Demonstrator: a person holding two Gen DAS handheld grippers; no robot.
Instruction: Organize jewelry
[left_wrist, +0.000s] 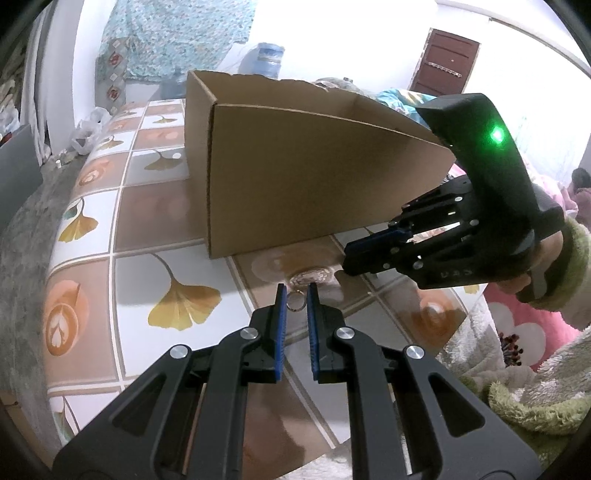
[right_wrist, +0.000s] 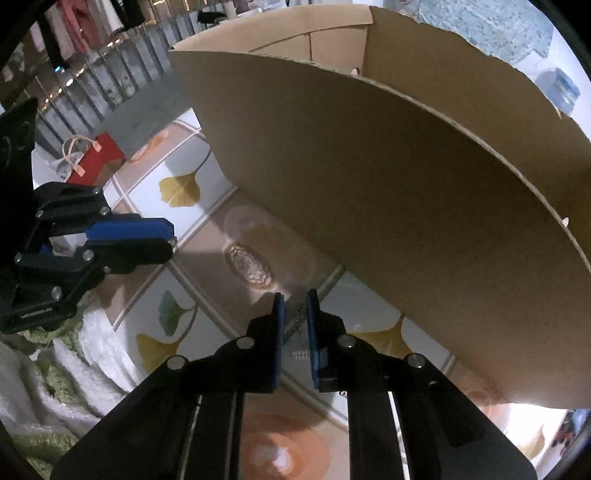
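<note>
A tablecloth (left_wrist: 122, 229) printed with ginkgo leaves and latte cups covers the table, and an open cardboard box (left_wrist: 295, 177) stands on it. The box's near wall hides whatever lies inside. The left gripper (left_wrist: 296, 301) is clamped on a small silver ring (left_wrist: 295, 302), a thin plain band held just above the cloth in front of the box. Beyond it lies a clear disc with a beaded oval piece (right_wrist: 251, 266), blurred. The right gripper (right_wrist: 294, 310) has its pads slightly apart; something small glints between them, too blurred to name.
</note>
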